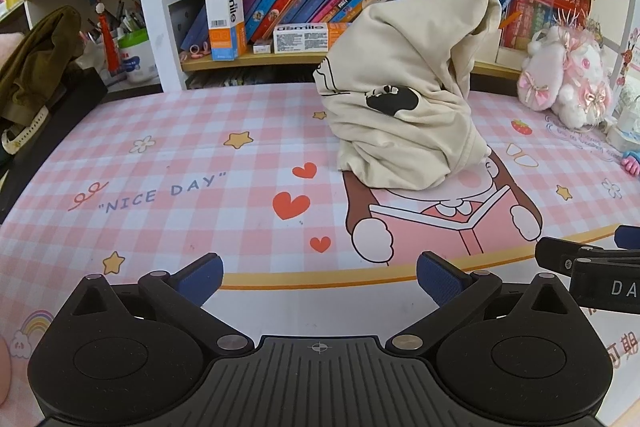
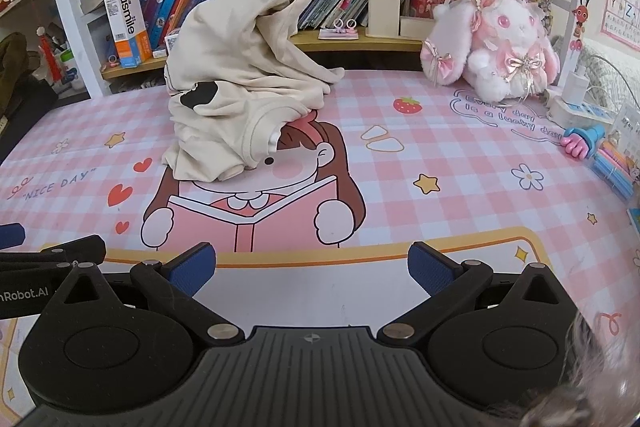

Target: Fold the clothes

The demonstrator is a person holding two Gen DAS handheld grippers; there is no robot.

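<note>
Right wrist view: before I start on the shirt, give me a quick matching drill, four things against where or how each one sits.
Things:
1. cream shirt
2. plush bunny
3. usmile box
4. right gripper

States:
A. standing upright on the low shelf beside the books
B. open, empty, hovering over the mat's near edge
C. heaped in a tall crumpled pile on the checked mat
D. sitting at the mat's far right corner

Pairs: 1-C, 2-D, 3-A, 4-B
</note>
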